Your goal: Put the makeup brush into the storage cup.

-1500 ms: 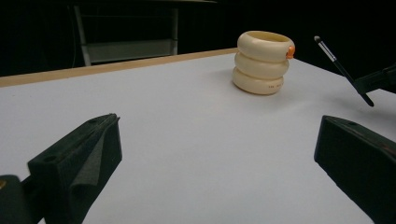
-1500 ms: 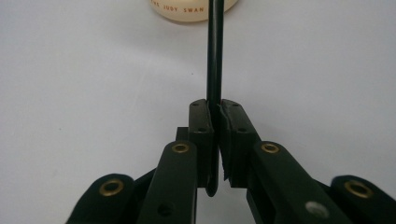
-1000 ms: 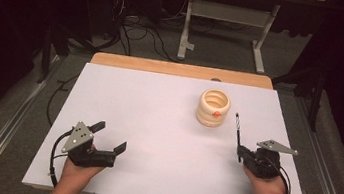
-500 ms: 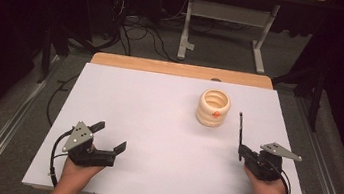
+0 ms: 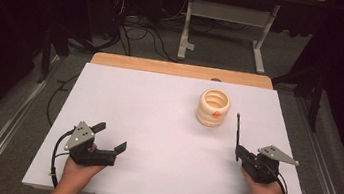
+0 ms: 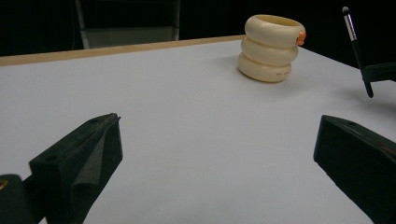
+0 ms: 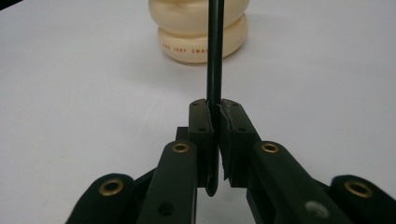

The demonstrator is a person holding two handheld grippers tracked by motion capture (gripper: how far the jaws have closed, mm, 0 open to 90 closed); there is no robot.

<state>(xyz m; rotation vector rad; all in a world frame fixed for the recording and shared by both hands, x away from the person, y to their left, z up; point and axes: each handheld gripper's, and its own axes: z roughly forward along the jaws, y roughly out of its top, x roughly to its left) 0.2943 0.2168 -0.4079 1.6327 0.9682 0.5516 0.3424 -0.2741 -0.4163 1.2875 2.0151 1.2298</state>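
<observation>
White board over a wooden table [image 5: 178, 69], dark room behind, cables and a metal frame on the floor at upper centre of the high view.

Thin black brush [image 5: 237, 131]: slim dark handle, a small pale ferrule band and dark tip at its far end, best seen at the upper right of the left gripper view [image 6: 355, 42]. It stands nearly upright and leans a little, right of centre in the high view, clear of the board. In the right gripper view the handle [image 7: 215, 51] runs straight up from between the pads, its rounded butt poking out below them.

Right gripper [image 5: 239, 154]: jaws clenched on the brush handle, near its lower end. Hand [image 5: 263, 190] at lower right of the high view.

Cream ribbed holder [image 5: 213, 107]: three stacked rounded rings, open top, small orange mark on one side, faint printed lettering on the lowest ring. It sits on the board just above and left of the brush tip in the high view, apart from it.

Left gripper [image 5: 110, 138]: jaws released and wide, nothing between them, resting at lower left, well apart from the holder.

Step in hand, as I judge it: brush is grasped and carried, not yet placed. Next move likely calls for lifting the tip above the holder's rim, lining it over the opening, lowering it in, then letting go. Holder looks light; a sideways nudge could shift it.
</observation>
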